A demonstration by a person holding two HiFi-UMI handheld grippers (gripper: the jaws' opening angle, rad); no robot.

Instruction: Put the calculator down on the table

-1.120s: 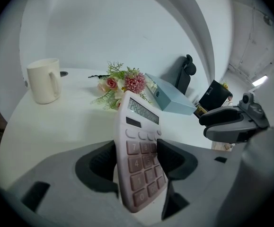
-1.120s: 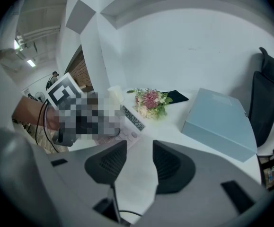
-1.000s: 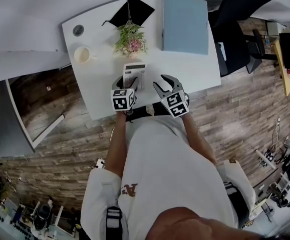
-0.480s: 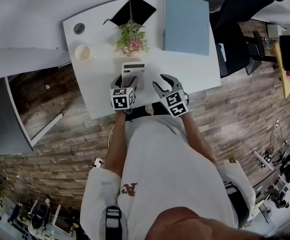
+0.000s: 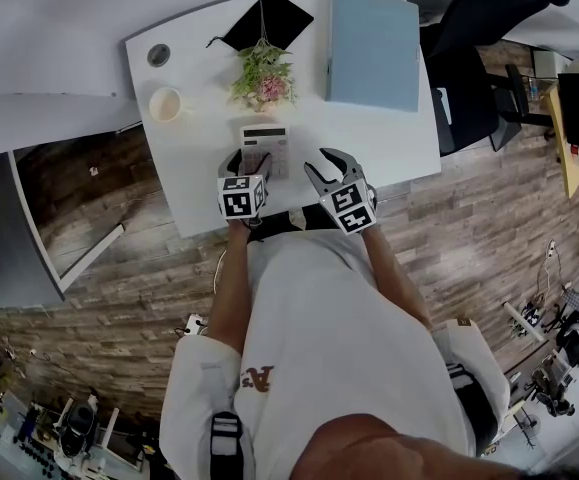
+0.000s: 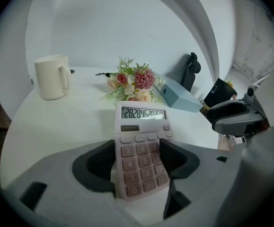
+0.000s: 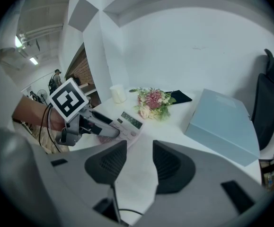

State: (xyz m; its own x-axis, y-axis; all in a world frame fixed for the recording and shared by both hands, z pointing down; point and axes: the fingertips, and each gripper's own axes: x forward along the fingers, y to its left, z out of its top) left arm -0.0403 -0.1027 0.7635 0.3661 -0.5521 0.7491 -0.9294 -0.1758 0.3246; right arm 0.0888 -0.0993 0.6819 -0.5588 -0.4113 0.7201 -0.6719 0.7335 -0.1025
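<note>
A pale pink calculator [image 5: 266,146] lies flat on the white table [image 5: 194,183], near its front edge. In the left gripper view the calculator [image 6: 141,145] lies keys up between the dark pads. My left gripper [image 5: 250,160] straddles the calculator's near end. Its jaws have just been opening, and they stand wide and slack beside the case. My right gripper [image 5: 327,164] hovers open and empty just right of the calculator. In the right gripper view only bare table shows between the pads of my right gripper [image 7: 133,162], and the calculator [image 7: 127,123] lies to the left under the left gripper's fingers.
A cream mug [image 5: 164,106] stands at the left and a flower bunch [image 5: 262,75] lies just beyond the calculator. A pale blue box [image 5: 371,46] and a black folder [image 5: 266,20] lie farther back. A black office chair [image 5: 479,28] stands to the right.
My left gripper's jaws have spread apart around the calculator, which now rests on the table. The right gripper has not moved.
</note>
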